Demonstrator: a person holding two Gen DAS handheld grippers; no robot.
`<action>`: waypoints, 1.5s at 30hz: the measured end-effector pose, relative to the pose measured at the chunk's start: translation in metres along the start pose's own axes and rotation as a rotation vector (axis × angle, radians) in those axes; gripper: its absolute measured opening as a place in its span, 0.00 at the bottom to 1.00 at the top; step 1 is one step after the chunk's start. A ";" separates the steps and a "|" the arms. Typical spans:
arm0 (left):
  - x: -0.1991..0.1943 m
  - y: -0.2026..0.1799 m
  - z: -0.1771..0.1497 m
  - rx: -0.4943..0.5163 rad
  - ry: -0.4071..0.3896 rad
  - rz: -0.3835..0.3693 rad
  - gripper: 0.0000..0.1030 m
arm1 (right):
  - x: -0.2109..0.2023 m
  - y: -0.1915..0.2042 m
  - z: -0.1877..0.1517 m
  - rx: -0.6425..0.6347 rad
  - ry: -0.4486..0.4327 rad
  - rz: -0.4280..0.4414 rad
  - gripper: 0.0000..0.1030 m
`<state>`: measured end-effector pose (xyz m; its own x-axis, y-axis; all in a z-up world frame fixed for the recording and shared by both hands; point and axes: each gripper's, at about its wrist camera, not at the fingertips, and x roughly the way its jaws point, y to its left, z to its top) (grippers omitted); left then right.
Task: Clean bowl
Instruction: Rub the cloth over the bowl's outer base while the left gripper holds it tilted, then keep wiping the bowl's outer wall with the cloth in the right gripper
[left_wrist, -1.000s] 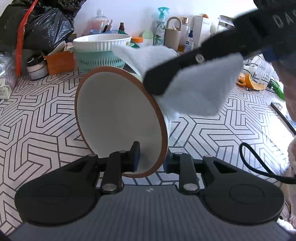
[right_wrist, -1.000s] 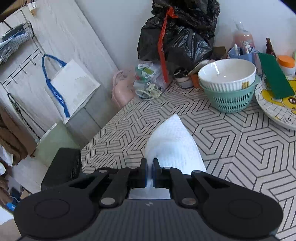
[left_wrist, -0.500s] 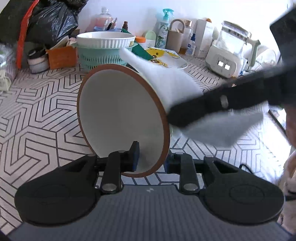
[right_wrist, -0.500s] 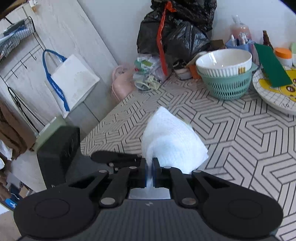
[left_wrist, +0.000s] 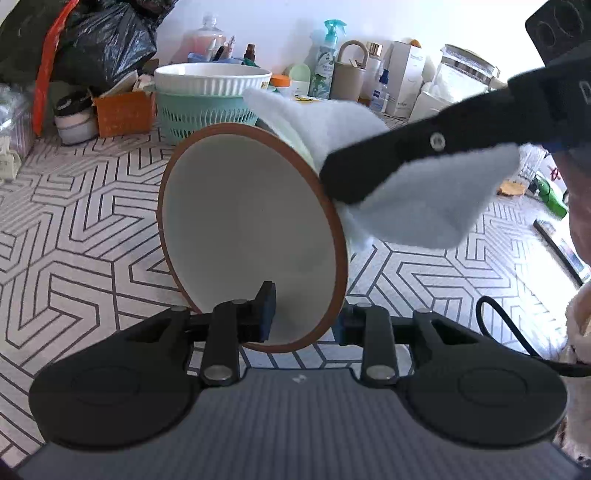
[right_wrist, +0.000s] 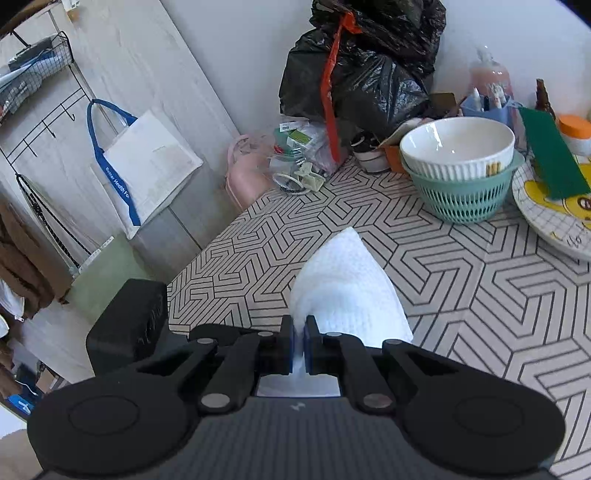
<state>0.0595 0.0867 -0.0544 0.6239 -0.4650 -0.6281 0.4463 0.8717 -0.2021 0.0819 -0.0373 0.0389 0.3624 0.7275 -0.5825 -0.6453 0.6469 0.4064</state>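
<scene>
In the left wrist view a white bowl with a brown rim (left_wrist: 243, 229) stands on edge, its mouth facing the camera. My left gripper (left_wrist: 304, 317) has the bowl's lower wall between its pads, one inside and one outside. Its jaws are opening, but the bowl still hangs in the grip above the patterned table (left_wrist: 74, 221). My right gripper (left_wrist: 332, 173) comes in from the upper right, shut on a white cloth (left_wrist: 424, 199) that lies against the bowl's outer side. In the right wrist view that gripper (right_wrist: 299, 347) pinches the cloth (right_wrist: 347, 291); the bowl is hidden there.
A white ribbed bowl (left_wrist: 210, 79) sits in a teal basket (left_wrist: 207, 114) at the back of the table. Bottles and boxes (left_wrist: 332, 66) line the wall. A black rubbish bag (right_wrist: 362, 74) stands at the back left, a cartoon plate (right_wrist: 554, 218) to the right. A black cable (left_wrist: 509, 332) lies near the right edge.
The right gripper swept the cloth down the bowl's outer side, then back up to the upper rim. The left gripper's fingers stand slightly wider apart on the bowl's wall.
</scene>
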 end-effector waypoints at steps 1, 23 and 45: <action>0.000 0.000 0.000 0.003 0.001 0.000 0.31 | 0.000 0.000 0.003 -0.003 -0.001 -0.002 0.06; 0.001 -0.001 -0.001 0.032 0.022 0.003 0.36 | -0.001 -0.021 -0.049 0.061 0.034 0.034 0.06; 0.002 -0.006 -0.003 0.101 0.015 0.050 0.36 | 0.011 -0.012 0.026 0.009 0.035 -0.008 0.06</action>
<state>0.0561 0.0808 -0.0565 0.6379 -0.4180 -0.6469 0.4777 0.8736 -0.0934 0.1114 -0.0312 0.0458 0.3443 0.7138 -0.6099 -0.6364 0.6551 0.4074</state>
